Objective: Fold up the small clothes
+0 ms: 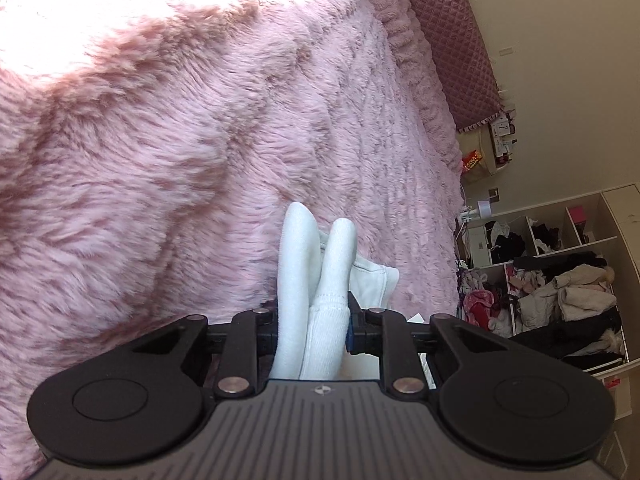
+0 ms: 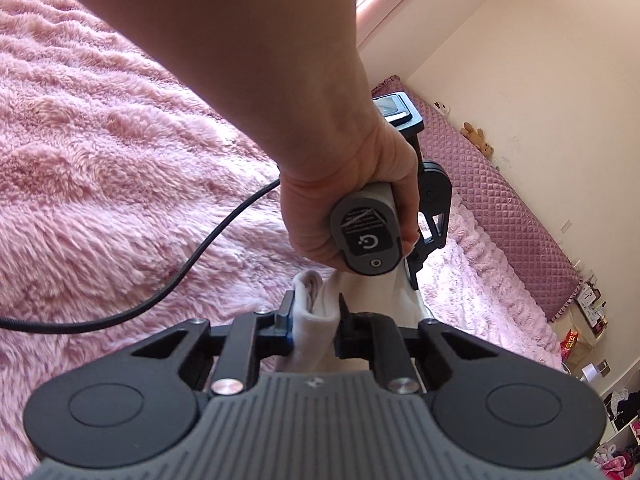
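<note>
A small white ribbed garment (image 1: 304, 264) stands up in folds between my left gripper's (image 1: 312, 320) black jaws, which are shut on it. The cloth hides the fingertips. Part of the same white cloth (image 1: 372, 280) lies on the pink fluffy blanket (image 1: 160, 140) just right of the jaws. In the right wrist view my right gripper (image 2: 316, 312) is shut on a bunched edge of the white garment (image 2: 310, 300). Just beyond it a person's hand (image 2: 340, 184) holds the left gripper's grey handle (image 2: 366, 236) above the cloth.
The pink blanket (image 2: 100, 140) covers the bed all around. A black cable (image 2: 200, 252) runs across it at the left. A quilted mauve headboard (image 2: 500, 200) lines the cream wall. White shelves stuffed with clothes (image 1: 560, 288) stand past the bed's edge.
</note>
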A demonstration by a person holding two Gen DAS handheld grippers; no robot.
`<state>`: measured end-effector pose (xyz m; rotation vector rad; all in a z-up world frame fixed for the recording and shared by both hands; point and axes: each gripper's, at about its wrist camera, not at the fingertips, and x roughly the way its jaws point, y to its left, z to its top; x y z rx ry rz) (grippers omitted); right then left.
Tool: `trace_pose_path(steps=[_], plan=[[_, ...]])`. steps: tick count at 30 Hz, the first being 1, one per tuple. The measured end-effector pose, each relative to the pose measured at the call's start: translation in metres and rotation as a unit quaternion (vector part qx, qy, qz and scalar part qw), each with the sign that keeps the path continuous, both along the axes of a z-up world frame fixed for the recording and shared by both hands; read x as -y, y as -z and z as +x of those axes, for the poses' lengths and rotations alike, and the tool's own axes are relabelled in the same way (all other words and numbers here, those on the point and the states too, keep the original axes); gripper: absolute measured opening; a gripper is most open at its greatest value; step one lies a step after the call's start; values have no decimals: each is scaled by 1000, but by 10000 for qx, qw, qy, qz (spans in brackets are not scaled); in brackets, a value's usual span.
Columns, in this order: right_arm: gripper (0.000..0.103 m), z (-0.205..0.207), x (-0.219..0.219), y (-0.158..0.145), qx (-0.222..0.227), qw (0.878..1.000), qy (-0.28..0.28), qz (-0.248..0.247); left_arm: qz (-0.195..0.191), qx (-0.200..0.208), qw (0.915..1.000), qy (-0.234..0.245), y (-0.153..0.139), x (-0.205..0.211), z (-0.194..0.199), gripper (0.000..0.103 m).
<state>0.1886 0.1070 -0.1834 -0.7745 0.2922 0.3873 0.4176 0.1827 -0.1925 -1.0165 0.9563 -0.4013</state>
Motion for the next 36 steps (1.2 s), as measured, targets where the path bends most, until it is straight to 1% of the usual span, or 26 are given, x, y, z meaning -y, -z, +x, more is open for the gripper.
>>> trace_pose_path(steps=[5,8,10,11,14,18,22,28,31,36], plan=[[9,0,8,-11,50,9997,102,218,111,197,9997,52,-23,9,0,25],[8,-2,17,-22,88,9991,193,376,208,315,9992,110,-40,20,1,25],[7,-3,22,-29,128,9986,254,447,302,334,9989,144,-51,30,1,25],[7,-4,26,-33,151,9983,292,491,367,335,9987,132,-57,35,1,22],[7,-7,40,-44,228,9968,427,642,548,369,9978,109,-71,50,-1,21],[6,-7,65,-58,356,9931,672,897,592,479,9969,174,-86,75,-2,20],[6,-6,94,-69,498,9886,973,1035,823,640,9937,412,-102,115,0,20],[6,0,145,-75,547,9793,1510,1232,952,680,9905,719,-110,181,3,20],[6,0,172,-77,627,9729,1764,1360,972,739,9891,824,-111,210,2,20],[6,-5,215,-81,745,9627,2124,1503,947,989,9854,1007,-111,252,-3,20]])
